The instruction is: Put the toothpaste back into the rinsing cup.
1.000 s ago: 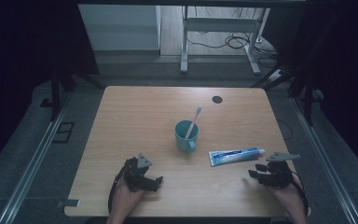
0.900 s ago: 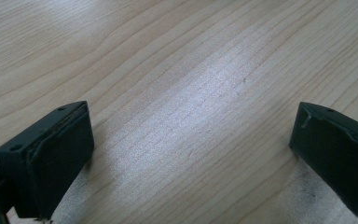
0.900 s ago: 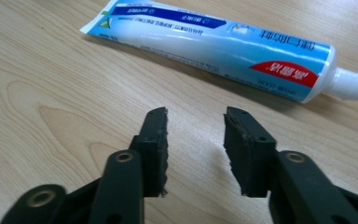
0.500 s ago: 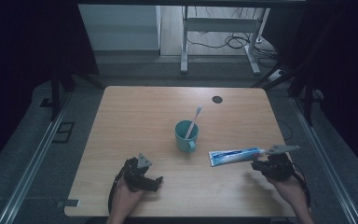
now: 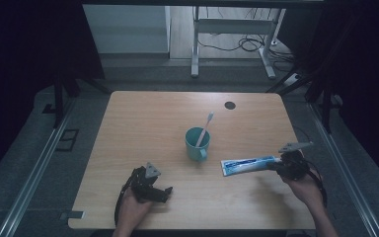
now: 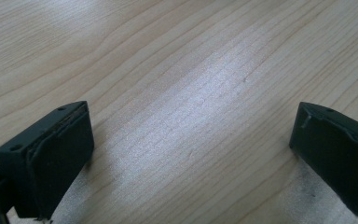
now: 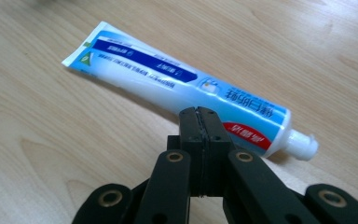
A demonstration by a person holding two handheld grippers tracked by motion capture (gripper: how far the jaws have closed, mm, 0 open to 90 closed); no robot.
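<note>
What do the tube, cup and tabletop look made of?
Toothpaste tube: likely soft plastic or laminate, glossy; it catches highlights and ends in a flat crimped tail, with a white, probably hard plastic, cap. Cup: teal, smooth and opaque, plastic or glazed ceramic; cannot tell which. Tabletop: light wood grain with a soft sheen, either wood or wood-look laminate.
</note>
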